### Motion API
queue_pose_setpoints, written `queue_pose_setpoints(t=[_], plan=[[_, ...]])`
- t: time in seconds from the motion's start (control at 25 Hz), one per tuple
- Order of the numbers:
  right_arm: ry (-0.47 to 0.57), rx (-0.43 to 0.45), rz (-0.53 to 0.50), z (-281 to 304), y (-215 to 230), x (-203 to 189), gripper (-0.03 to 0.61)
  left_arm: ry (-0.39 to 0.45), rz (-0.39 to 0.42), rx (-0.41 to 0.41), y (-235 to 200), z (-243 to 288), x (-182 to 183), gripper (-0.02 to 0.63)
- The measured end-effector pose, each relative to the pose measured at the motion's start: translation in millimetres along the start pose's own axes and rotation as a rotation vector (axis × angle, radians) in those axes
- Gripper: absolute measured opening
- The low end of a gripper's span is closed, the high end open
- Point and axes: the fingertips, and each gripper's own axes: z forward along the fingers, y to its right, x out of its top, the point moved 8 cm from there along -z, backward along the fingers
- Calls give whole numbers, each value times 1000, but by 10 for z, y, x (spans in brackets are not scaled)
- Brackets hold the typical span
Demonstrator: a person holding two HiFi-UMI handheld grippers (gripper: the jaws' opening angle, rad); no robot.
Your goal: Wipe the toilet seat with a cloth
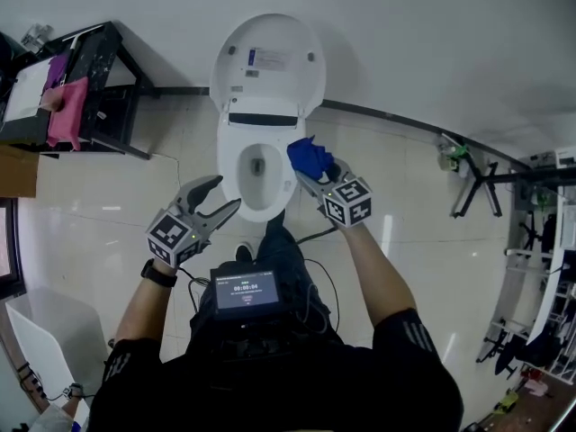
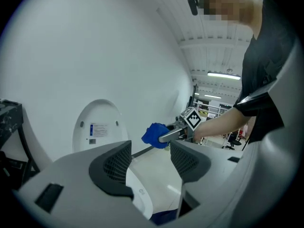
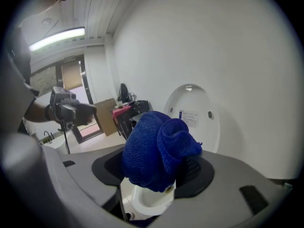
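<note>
By toilet seat (image 1: 228,165): right gripper (image 1: 306,167) jaws tight on cloth (image 1: 310,154), left gripper (image 1: 226,193) jaws apart.

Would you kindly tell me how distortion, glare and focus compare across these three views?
Head view: sharp, even light, faint glare on the floor tiles. Left gripper view: fisheye, black corners, ceiling light bright. Right gripper view: fisheye, blue cloth crisp.

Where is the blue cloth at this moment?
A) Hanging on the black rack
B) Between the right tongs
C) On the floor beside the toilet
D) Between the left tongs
B: the right gripper view shows the right tongs shut on the bunched blue cloth, while the left tongs stand open with nothing between them.
</note>
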Motion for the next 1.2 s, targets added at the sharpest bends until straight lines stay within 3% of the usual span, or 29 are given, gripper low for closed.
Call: queue_pose_setpoints(t=[0.36, 0.72, 0.92, 1.2], plan=[[-298, 98, -171, 1397, 1034, -748, 275, -80, -88, 25, -613, 970, -425, 270], [-522, 164, -249, 2671, 1558, -1695, 275, -86, -185, 47, -1097, 1654, -981, 270], [-611, 195, -367, 3256, 1735, -2100, 274, -92, -281, 83, -1318, 2016, -1284, 270], [-734, 261, -611, 3680, 1874, -2484, 275, -108, -373, 98, -1414, 2335, -1585, 270]])
